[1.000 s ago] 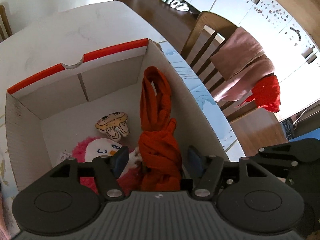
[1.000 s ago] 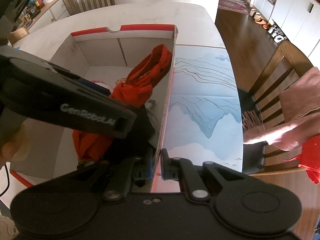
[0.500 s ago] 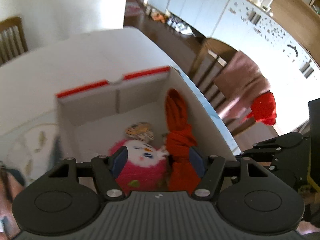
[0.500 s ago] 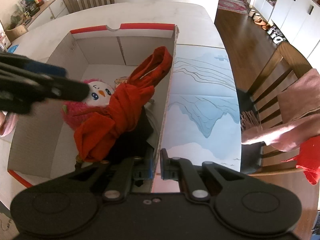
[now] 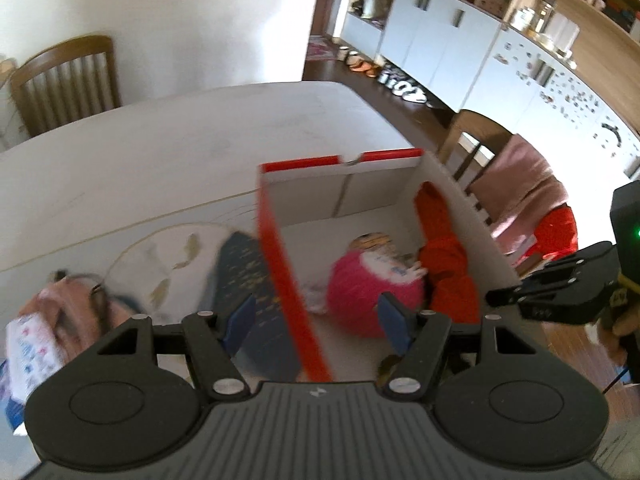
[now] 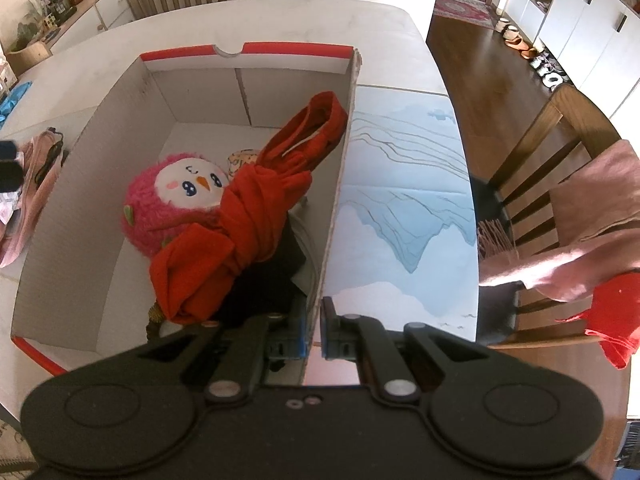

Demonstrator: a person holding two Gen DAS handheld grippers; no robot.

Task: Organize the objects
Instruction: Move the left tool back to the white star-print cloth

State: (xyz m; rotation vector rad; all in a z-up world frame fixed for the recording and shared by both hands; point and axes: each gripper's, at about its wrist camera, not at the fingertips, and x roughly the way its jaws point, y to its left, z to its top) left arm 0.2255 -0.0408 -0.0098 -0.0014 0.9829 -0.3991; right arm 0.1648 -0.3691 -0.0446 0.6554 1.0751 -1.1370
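Since the earlier frames the left gripper (image 5: 316,322) has pulled back out of the box (image 6: 72,200) and shifted sideways; its view now straddles the box's red-edged left wall, where before it looked straight down at the contents. Its jaws stand apart with nothing between the pads. Right gripper (image 6: 314,332) unchanged in place.

Left of the box, on the white table (image 5: 160,152): one pink garment (image 6: 36,184) crumpled just beside the wall, one dark blue patterned cloth (image 5: 244,272), one small printed packet (image 5: 28,352); all blurred in the left view.

Inside the box, counted:
- one round pink plush toy (image 6: 176,204), white face, orange beak, lying on the floor near the middle;
- one small patterned toy (image 6: 240,160) behind it, mostly hidden;
- one orange-red cloth (image 6: 256,216), knotted, leaning up against the right wall;
- one dark item (image 6: 264,284) beneath the knot, kind not discernible.

Right gripper's jaws are clamped on the box's right wall, near corner, pads pressing the cardboard from both sides.

Right of the box: one blue-and-white mat (image 6: 404,208) flat on the table. Beyond the edge, one wooden chair (image 6: 552,148) draped with one pink cloth (image 6: 592,216) and one red cloth (image 6: 616,316).
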